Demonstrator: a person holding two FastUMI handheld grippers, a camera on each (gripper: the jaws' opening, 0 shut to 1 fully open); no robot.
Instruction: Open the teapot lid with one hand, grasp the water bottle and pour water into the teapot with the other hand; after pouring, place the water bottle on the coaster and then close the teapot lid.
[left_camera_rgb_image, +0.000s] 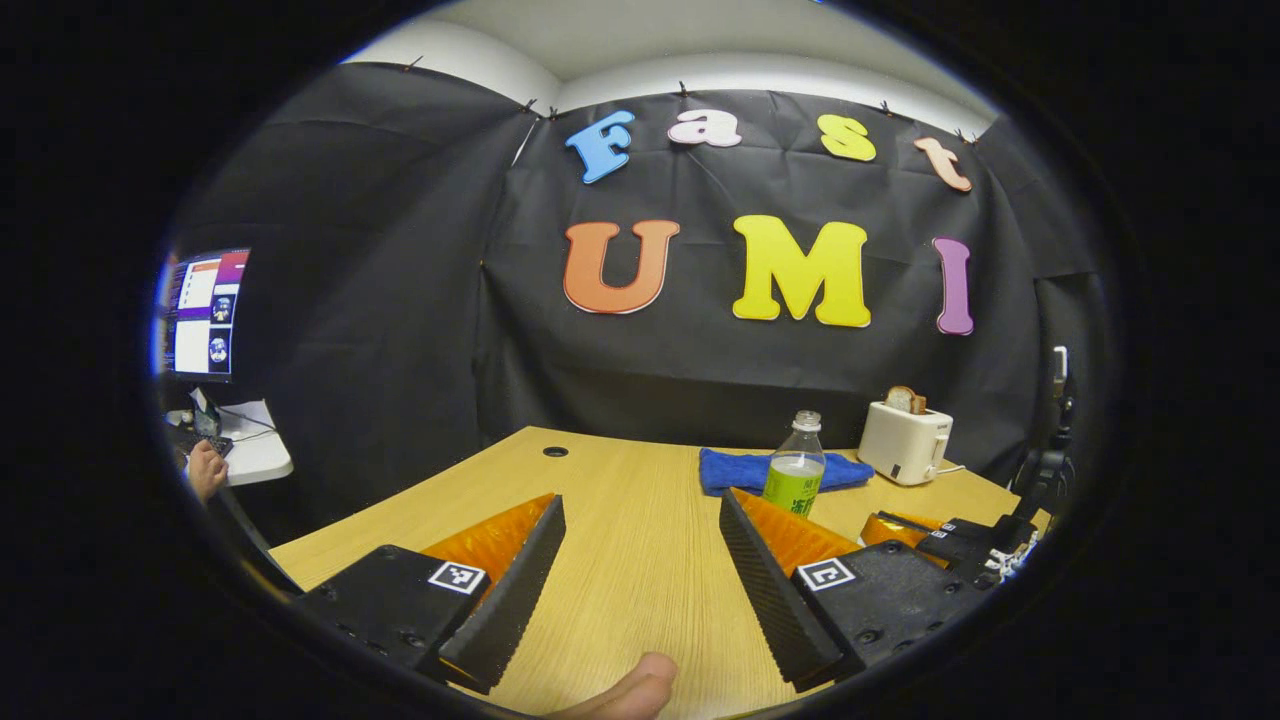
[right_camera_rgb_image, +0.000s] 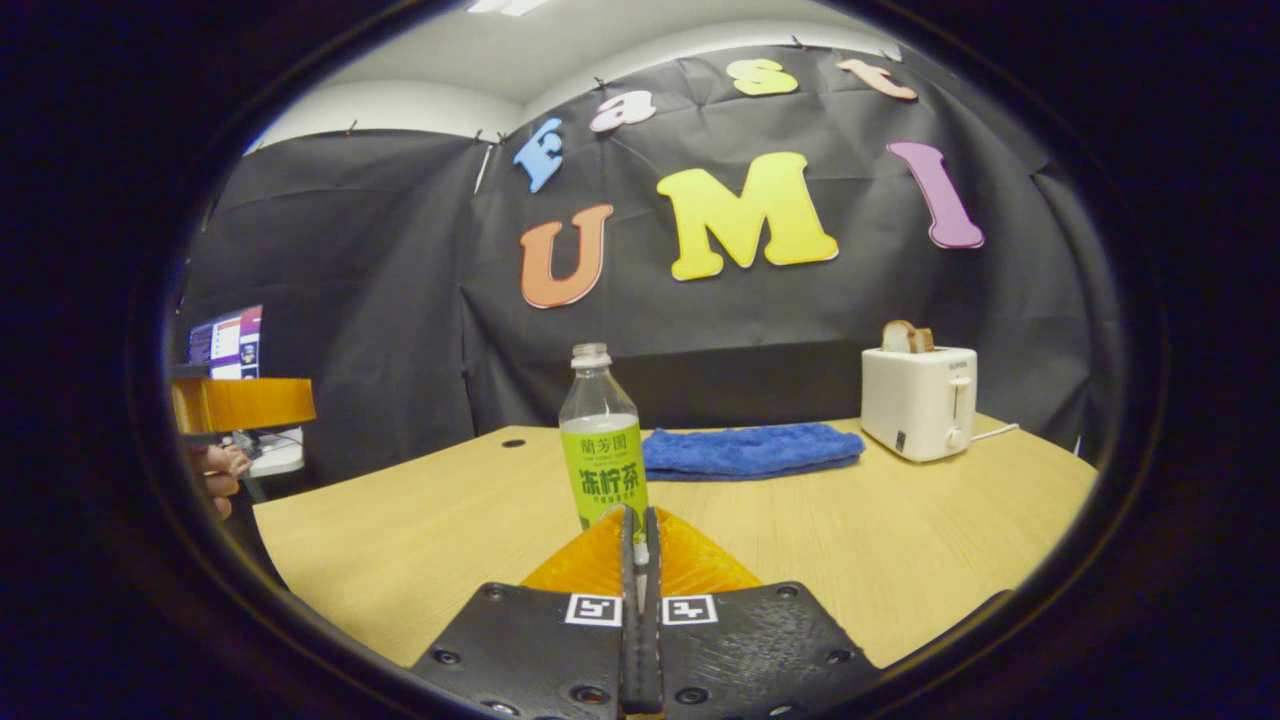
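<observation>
A clear water bottle (right_camera_rgb_image: 603, 450) with a green label stands upright on the wooden table (right_camera_rgb_image: 900, 540), partly filled. My right gripper (right_camera_rgb_image: 638, 517) is shut with nothing between its fingers, low over the table, its tips just in front of the bottle's base. In the left gripper view the same bottle (left_camera_rgb_image: 797, 465) stands beyond the right finger. My left gripper (left_camera_rgb_image: 640, 500) is open wide over bare table (left_camera_rgb_image: 630, 590) and holds nothing. The right gripper (left_camera_rgb_image: 960, 545) lies low at the right of that view. An orange part of the left gripper (right_camera_rgb_image: 240, 403) shows at the left edge.
A folded blue towel (right_camera_rgb_image: 750, 450) lies behind the bottle. A white toaster (right_camera_rgb_image: 918, 400) with bread in it stands at the back right. A monitor (left_camera_rgb_image: 205, 315) and a person's hand (left_camera_rgb_image: 205, 468) are off the table's left. A thumb (left_camera_rgb_image: 630, 690) shows at the bottom.
</observation>
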